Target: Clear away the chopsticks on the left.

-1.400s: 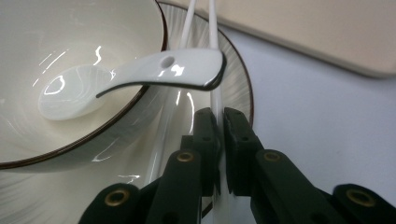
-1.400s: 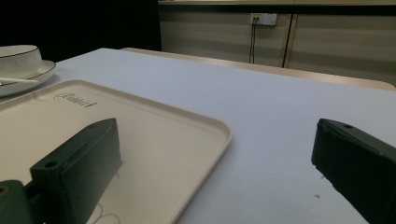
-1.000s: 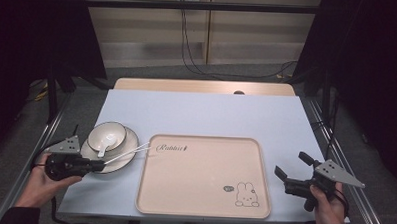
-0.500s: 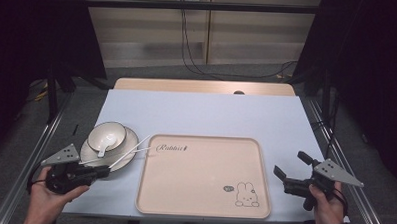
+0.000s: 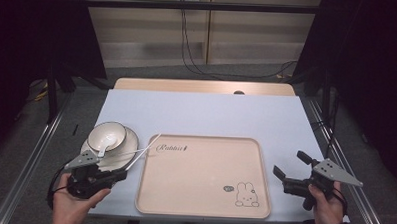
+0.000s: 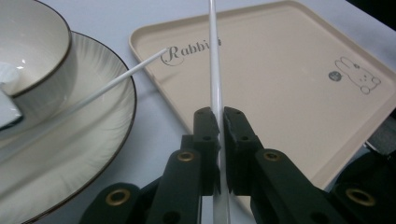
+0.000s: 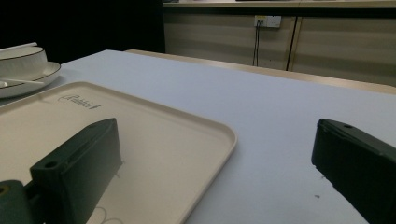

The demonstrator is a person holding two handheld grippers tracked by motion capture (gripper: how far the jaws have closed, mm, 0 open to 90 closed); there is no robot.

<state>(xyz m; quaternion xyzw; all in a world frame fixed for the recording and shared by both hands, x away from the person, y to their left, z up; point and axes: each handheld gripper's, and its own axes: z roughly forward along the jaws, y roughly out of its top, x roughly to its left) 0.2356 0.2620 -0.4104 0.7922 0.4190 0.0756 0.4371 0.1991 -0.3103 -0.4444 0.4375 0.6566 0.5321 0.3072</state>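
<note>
From the high view, a beige tray (image 5: 204,174) with a rabbit drawing lies in the middle of the pale blue table (image 5: 206,112). To its left a bowl (image 5: 107,136) sits on a plate (image 5: 122,149), with a spoon (image 5: 101,151) resting in the bowl. A thin white chopstick (image 5: 144,147) lies across the plate's rim, its tip reaching the tray's corner. The left gripper (image 5: 115,175) sits at the table's near left edge, just beside the plate, held in the left hand (image 5: 73,205). The right gripper (image 5: 289,170), held by the right hand (image 5: 323,206), sits to the right of the tray with its jaws spread.

In the left gripper view, the left gripper (image 6: 219,123) has its jaws closed on a white chopstick (image 6: 215,65) that runs upward over the tray (image 6: 289,65). A second chopstick (image 6: 116,81) leans on the plate (image 6: 88,140), which carries the bowl (image 6: 42,56).

In the right gripper view, the right gripper (image 7: 215,149) has its jaws wide apart with nothing between them, over the tray's (image 7: 154,140) edge and the table (image 7: 261,102). The bowl (image 7: 21,60) and plate (image 7: 32,77) show far left.
</note>
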